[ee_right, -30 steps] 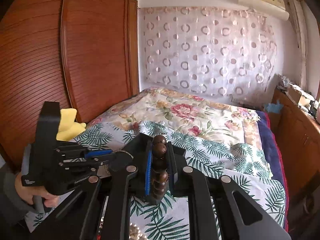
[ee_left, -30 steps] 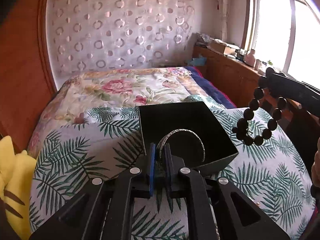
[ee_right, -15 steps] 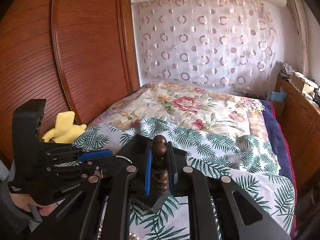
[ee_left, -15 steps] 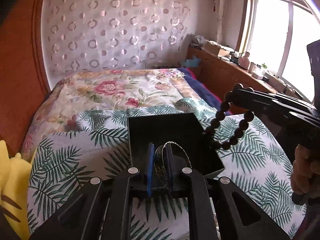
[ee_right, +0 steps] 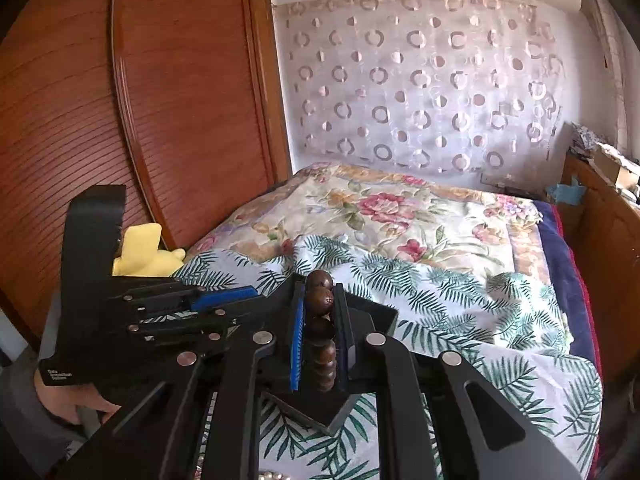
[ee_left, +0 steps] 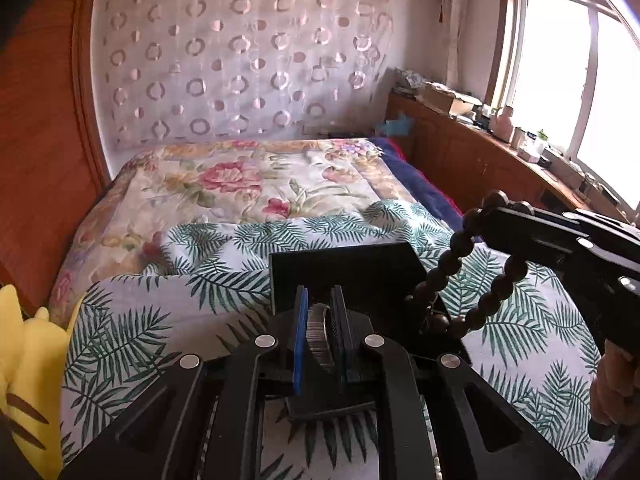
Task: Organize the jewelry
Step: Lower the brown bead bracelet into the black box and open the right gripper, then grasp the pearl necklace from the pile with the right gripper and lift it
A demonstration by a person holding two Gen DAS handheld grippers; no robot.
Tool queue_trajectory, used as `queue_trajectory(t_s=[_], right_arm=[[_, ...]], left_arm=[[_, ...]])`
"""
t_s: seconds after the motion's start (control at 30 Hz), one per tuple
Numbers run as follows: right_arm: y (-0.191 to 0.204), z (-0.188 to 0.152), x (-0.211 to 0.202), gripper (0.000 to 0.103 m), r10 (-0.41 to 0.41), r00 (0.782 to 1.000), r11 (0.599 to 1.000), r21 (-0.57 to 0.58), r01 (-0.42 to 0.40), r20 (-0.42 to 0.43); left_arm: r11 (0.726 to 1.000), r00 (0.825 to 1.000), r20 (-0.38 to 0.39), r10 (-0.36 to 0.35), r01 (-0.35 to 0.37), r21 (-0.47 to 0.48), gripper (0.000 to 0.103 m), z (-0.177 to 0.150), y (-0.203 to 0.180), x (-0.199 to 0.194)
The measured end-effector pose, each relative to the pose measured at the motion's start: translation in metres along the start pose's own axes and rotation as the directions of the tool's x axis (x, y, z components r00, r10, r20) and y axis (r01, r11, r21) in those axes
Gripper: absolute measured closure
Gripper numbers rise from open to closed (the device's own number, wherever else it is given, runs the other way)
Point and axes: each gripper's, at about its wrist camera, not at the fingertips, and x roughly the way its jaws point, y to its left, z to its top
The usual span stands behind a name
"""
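Note:
A black open box [ee_left: 352, 268] sits on the palm-leaf bedspread. My left gripper [ee_left: 318, 300] hovers at the box's near side, shut on a silver bangle [ee_left: 318, 334], of which only the ribbed edge shows between the pads. From the right, my right gripper [ee_left: 496, 206] holds a loop of dark wooden beads [ee_left: 456, 246], which hangs over the box's right edge. In the right wrist view the right gripper [ee_right: 320, 292] is shut on the beads [ee_right: 320, 308] above the box [ee_right: 374, 316]. The left gripper [ee_right: 252, 304] is close on its left.
A yellow plush toy [ee_left: 24, 360] lies at the bed's left edge, against the wooden wardrobe [ee_right: 140, 120]. A wooden cabinet [ee_left: 460, 160] with clutter runs along the window side. A bit of pale beaded jewelry [ee_right: 272, 476] shows on the bedspread under the right gripper.
My right gripper carried the beads leftward, to above the box's right edge. My left gripper drew back and up from the box. The bangle now shows only its edge instead of a full ring.

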Motion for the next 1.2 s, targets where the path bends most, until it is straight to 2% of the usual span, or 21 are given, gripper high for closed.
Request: queue_trajectory(t_s=[0.1,0.13,0.2,0.27,0.33,0.4,0.43,0.47,0.5,0.57,0.77,0.87,1.2], right_arm=[[0.003,-0.005,0.012,0.088,-0.008,0.999,1.0,-0.006,0.008,-0.031],[0.004,-0.007,0.016,0.088,-0.009,0.999,1.0,-0.008,0.009,-0.043],[0.006,-0.012,0.026,0.088,-0.015,0.997,1.0,-0.013,0.014,-0.077],[0.006,-0.017,0.034,0.088,-0.015,0.995,1.0,-0.011,0.014,-0.103],[0.007,-0.024,0.041,0.088,-0.01,0.992,1.0,-0.011,0.009,-0.125],[0.01,-0.03,0.045,0.088,-0.014,0.99,1.0,-0.014,0.012,-0.142],[0.01,-0.033,0.045,0.088,-0.016,0.989,1.0,-0.013,0.015,-0.144],[0.01,-0.035,0.045,0.084,-0.017,0.989,1.0,-0.011,0.015,-0.144],[0.01,-0.037,0.043,0.072,-0.015,0.99,1.0,-0.006,0.015,-0.141],[0.008,-0.04,0.038,0.062,-0.01,0.992,1.0,0.008,0.011,-0.124],[0.01,-0.059,0.011,0.062,-0.033,0.994,0.999,-0.003,0.033,-0.108],[0.012,-0.081,-0.008,0.062,-0.056,0.992,0.998,-0.02,0.054,-0.117],[0.021,-0.15,-0.03,0.062,-0.021,0.977,1.0,-0.005,0.021,-0.212]], left_arm=[[1.0,1.0,0.002,0.001,-0.001,0.002,0.092,-0.005,0.003,-0.004],[1.0,1.0,0.004,0.002,-0.002,0.004,0.087,-0.005,0.002,-0.004],[1.0,1.0,0.021,0.004,-0.004,0.004,0.068,-0.01,0.004,-0.012],[1.0,0.999,0.037,0.005,-0.005,0.006,0.062,-0.015,0.006,-0.02],[1.0,0.999,0.051,0.011,-0.012,0.01,0.049,-0.023,0.009,-0.029],[1.0,0.997,0.072,0.008,-0.009,0.007,0.031,-0.031,0.011,-0.039],[1.0,0.997,0.079,0.01,-0.01,0.009,0.028,-0.035,0.011,-0.043],[1.0,0.996,0.086,0.016,-0.017,0.012,0.022,-0.04,0.012,-0.048],[1.0,0.996,0.092,0.019,-0.021,0.016,0.015,-0.045,0.012,-0.051],[1.0,0.994,0.104,0.014,-0.016,0.024,0.008,-0.055,0.012,-0.058],[0.999,0.997,0.078,-0.015,0.011,0.053,0.008,-0.079,0.008,-0.065],[0.997,0.997,0.063,-0.034,0.03,0.065,0.008,-0.088,0.005,-0.068],[0.992,0.997,-0.028,-0.071,0.073,0.102,0.008,-0.125,-0.004,-0.069]])
